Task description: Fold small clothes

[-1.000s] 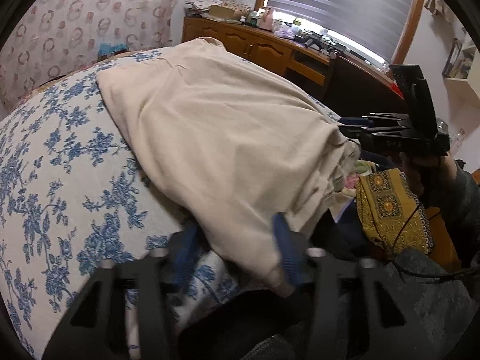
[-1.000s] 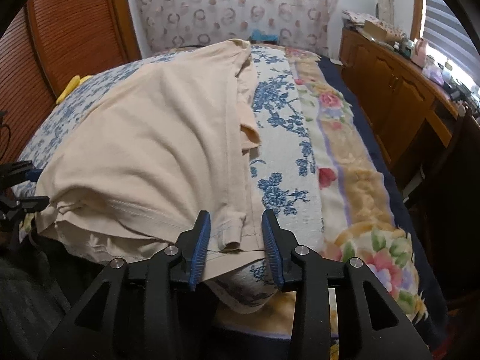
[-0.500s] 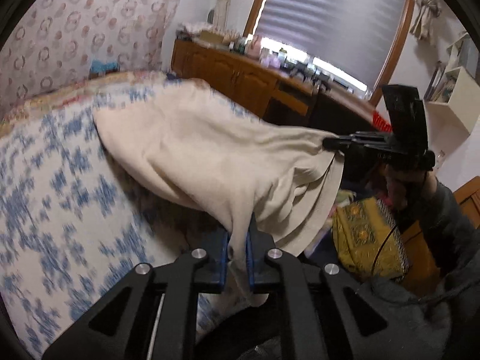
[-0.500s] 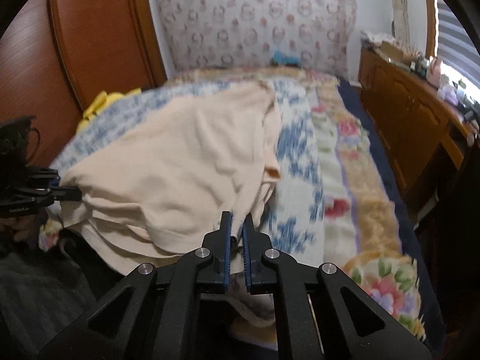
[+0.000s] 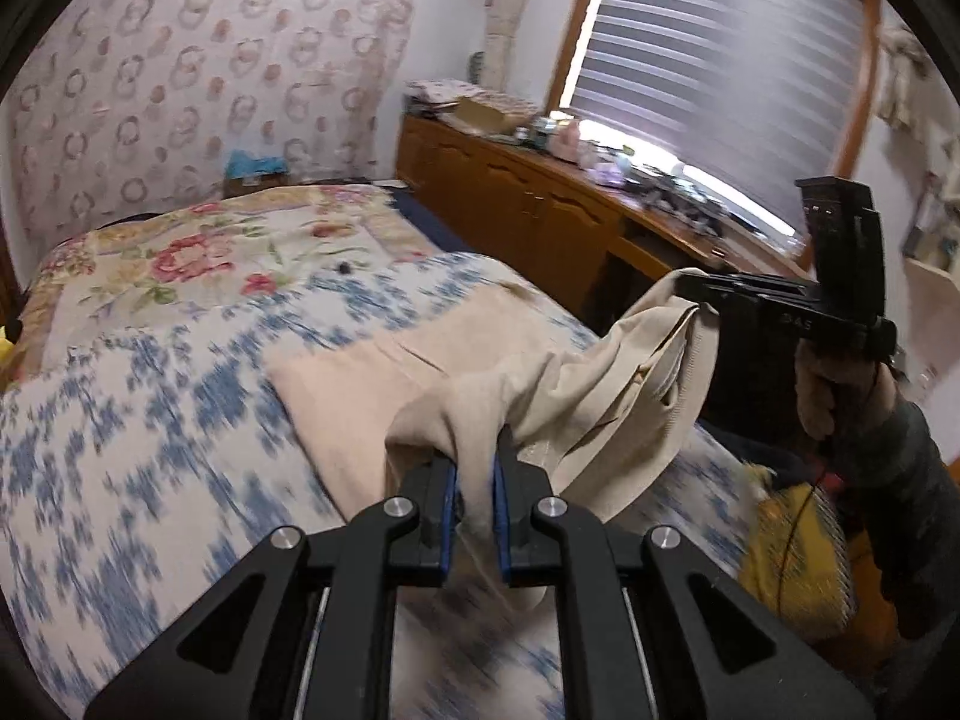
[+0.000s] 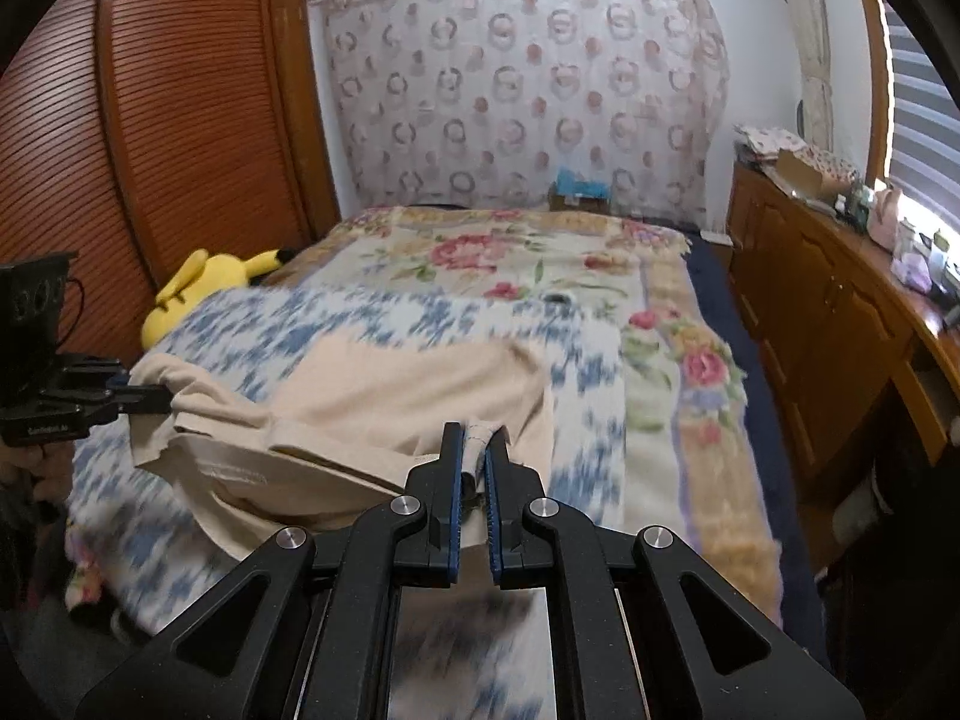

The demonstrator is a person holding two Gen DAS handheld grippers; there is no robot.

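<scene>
Right now both grippers are clamped on the same beige garment (image 5: pixel 558 384). Seen from the left wrist, the left gripper (image 5: pixel 475 468) has its blue pads pressed together on a bunched corner of the cloth, which rises out from between the fingers and drapes forward and to the right. Off to the right and farther ahead, the right gripper (image 5: pixel 696 291) pinches the other corner, held up by a hand (image 5: pixel 834 384) in a dark sleeve. Between the two grips the hem hangs in loose folds above the bed (image 5: pixel 120 432), while the far part of the garment lies flat on the blue-flowered bedspread ahead of the left gripper. From the right wrist, the right gripper's pads are closed on a narrow fold of the cloth, with the left gripper far to its left at the picture's edge, gripping the opposite corner. Beyond that gripper a yellow plush toy (image 6: pixel 198 288) lies against the wooden wardrobe (image 6: pixel 180 138). To the right of the bed runs a wooden dresser (image 6: pixel 840 312) under a window with blinds (image 5: pixel 720 78). The bedspread is blurred in both views.
</scene>
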